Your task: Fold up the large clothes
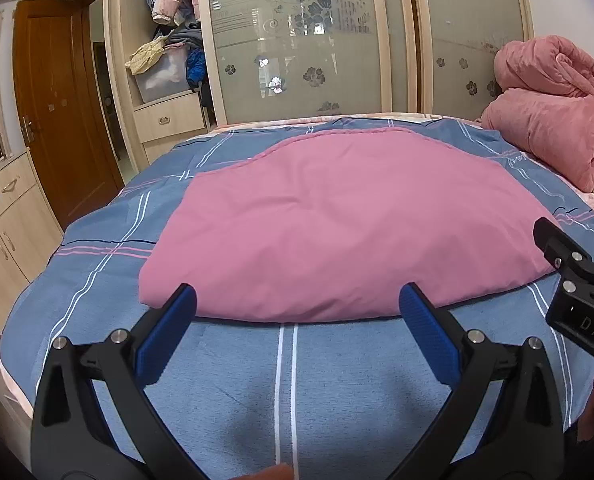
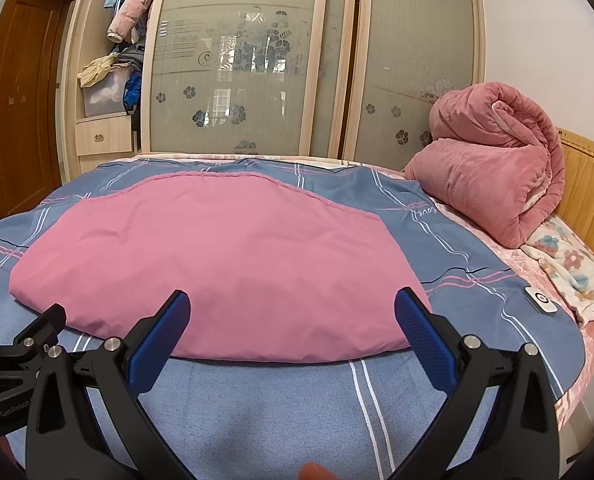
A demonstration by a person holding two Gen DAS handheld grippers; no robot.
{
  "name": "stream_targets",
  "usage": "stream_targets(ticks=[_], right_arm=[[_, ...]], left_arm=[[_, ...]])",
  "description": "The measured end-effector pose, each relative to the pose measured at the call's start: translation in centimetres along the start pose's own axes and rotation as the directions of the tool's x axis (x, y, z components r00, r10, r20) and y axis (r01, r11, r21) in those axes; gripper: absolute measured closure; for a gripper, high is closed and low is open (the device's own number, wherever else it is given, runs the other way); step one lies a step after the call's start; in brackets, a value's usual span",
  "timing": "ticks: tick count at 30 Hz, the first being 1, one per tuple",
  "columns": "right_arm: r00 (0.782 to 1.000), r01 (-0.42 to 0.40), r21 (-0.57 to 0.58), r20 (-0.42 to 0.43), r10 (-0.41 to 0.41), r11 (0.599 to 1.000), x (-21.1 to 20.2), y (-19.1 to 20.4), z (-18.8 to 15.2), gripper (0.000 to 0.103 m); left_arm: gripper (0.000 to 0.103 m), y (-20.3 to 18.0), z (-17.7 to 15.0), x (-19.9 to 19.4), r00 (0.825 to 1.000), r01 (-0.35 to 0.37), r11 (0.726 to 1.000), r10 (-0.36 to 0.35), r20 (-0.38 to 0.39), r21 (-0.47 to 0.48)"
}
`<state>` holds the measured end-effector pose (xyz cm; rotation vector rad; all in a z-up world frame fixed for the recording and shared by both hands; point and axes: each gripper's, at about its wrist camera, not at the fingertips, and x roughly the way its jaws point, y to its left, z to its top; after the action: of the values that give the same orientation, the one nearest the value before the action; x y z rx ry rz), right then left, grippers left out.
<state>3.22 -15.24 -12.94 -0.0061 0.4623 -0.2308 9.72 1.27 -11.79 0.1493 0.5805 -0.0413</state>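
One pink garment (image 1: 337, 224) lies spread flat on the bed, on a blue plaid sheet (image 1: 289, 380); its near folded edge runs straight across from 9 to 3 o'clock, its far hem curves toward 12. There are two tongs. The left tongs (image 1: 297, 312) stand wide apart, empty, blue pads (image 1: 165, 336) hovering just at the near edge of the garment; whether they touch the cloth I cannot tell. The right tongs (image 2: 293, 316) are likewise spread wide and empty, their tips at the same near edge, toward its right corner. Each shows in the other's view at the side, so they sit close beside one another.

Bare sheet lies open on the near side and round the garment's left and right. At 2 o'clock one rolled pink quilt (image 2: 493, 164) rests by the headboard, well apart from the garment; one small white device (image 2: 540, 299) lies on the sheet at 3. Behind the bed at 12 stands a wardrobe with two frosted sliding doors (image 2: 253, 72)
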Motion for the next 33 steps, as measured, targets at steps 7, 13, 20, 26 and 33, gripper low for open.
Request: stream_targets(ticks=[7,13,20,26,33], right_arm=[[1.000,0.000,0.001,-0.001,0.000,1.000,0.15,-0.16,-0.10,0.001],[1.000,0.003,0.000,-0.005,-0.003,1.000,0.17,-0.06,-0.20,0.001],[1.000,0.005,0.000,-0.010,-0.005,1.000,0.32,-0.29,-0.39,0.001],[1.000,0.003,-0.001,-0.013,-0.003,1.000,0.57,-0.34,-0.52,0.001],[1.000,0.005,-0.002,-0.017,-0.005,1.000,0.68,-0.20,-0.60,0.001]], left_arm=[[0.002,0.15,-0.04,0.35,1.000,0.013,1.000,-0.013,-0.014,-0.013],[0.002,0.23,-0.09,0.58,1.000,0.011,1.000,-0.011,-0.021,-0.018],[0.002,-0.09,-0.23,0.75,1.000,0.002,1.000,-0.002,-0.020,-0.004],[0.002,-0.40,-0.40,0.80,1.000,-0.009,1.000,0.009,-0.020,0.004],[0.002,-0.58,-0.51,0.76,0.999,-0.028,1.000,0.028,-0.021,0.011]])
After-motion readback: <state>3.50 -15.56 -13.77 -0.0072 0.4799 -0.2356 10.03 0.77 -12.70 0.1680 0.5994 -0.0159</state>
